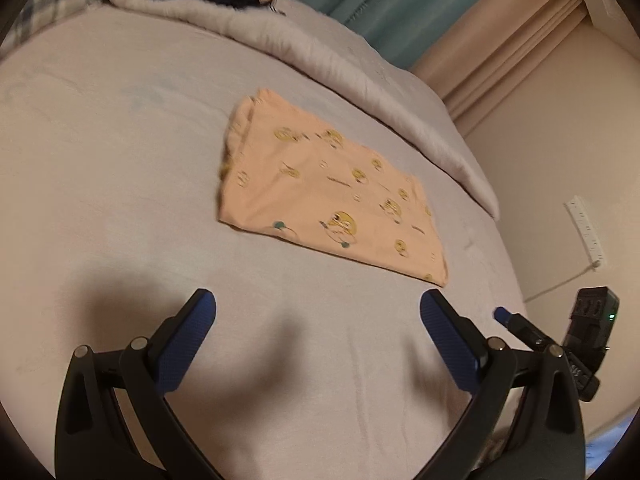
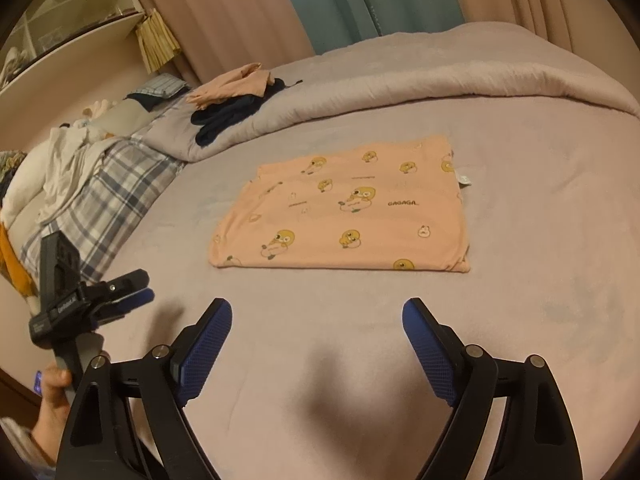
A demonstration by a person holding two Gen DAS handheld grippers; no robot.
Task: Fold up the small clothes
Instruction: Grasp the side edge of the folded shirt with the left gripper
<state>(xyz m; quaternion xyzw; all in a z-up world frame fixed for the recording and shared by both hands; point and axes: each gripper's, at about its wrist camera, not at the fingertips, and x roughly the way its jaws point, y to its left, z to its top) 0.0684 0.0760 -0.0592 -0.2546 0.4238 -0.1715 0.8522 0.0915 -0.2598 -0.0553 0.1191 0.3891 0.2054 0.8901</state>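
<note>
My left claw [image 1: 318,304] and right claw [image 2: 317,312] both hang wide apart with nothing between the pads, just above the bed [image 2: 540,240]. Ahead of both lies the folded peach shirt [image 2: 348,210], flat on the sheet, printed with yellow ducks and the word "GAGAGA". More clothes [image 2: 236,100] sit piled on the rolled duvet [image 2: 440,80] beyond.

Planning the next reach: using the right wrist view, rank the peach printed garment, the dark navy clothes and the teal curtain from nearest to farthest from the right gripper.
1. Peach printed garment, folded flat on the bed just ahead of the right gripper.
2. Dark navy clothes, upper left, on the rolled duvet.
3. Teal curtain, behind the bed at the top.
</note>
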